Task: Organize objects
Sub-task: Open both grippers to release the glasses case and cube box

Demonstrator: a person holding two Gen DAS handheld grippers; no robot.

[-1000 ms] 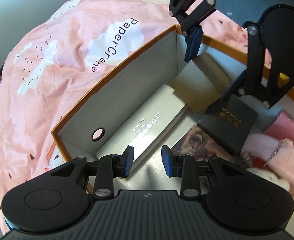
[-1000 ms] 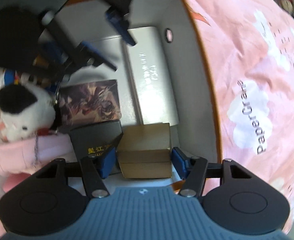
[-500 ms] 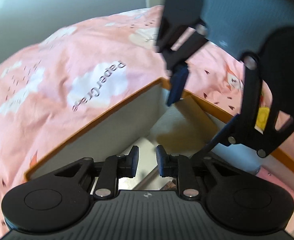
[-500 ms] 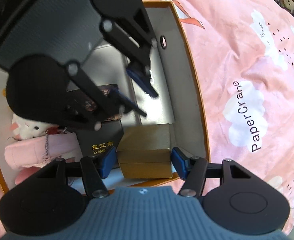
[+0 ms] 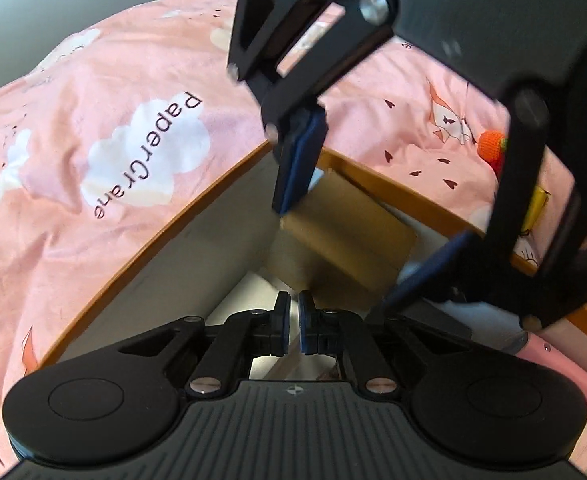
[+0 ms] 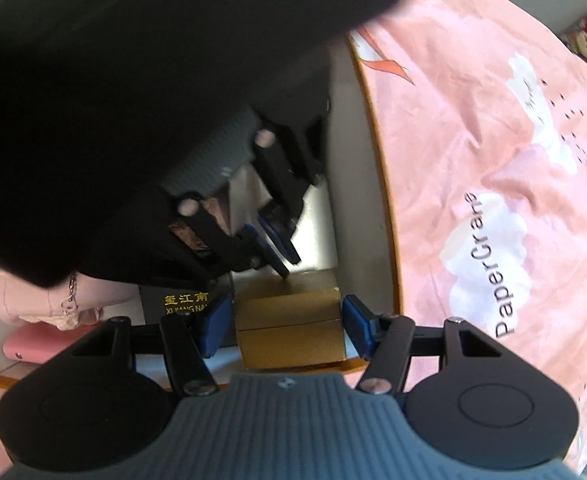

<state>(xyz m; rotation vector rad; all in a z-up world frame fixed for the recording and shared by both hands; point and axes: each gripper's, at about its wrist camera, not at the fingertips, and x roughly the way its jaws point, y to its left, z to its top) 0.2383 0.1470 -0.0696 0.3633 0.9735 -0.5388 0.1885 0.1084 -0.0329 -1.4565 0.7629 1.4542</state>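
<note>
Right gripper [image 6: 285, 322] sits wide open around the brown box [image 6: 289, 330] at lower center, gripping nothing yet; left gripper [image 5: 292, 324] nearly closed, empty.

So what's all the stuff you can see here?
Storage box: one, orange rim, grey walls, on the bedspread.
Brown cardboard box: one, inside the storage box's corner, between the right gripper's fingers.
Black box: one, gold lettering, beside the cardboard box.
Pink plush: one, inside, with a metal chain.
Pink case: one, low inside the storage box.
Bedspread: one, pink, white clouds, "PaperCrane".
Orange knitted thing: one, on the bedspread.
Left gripper: black, fingers almost touching, empty.
Right gripper: fingers open, around the cardboard box.
</note>
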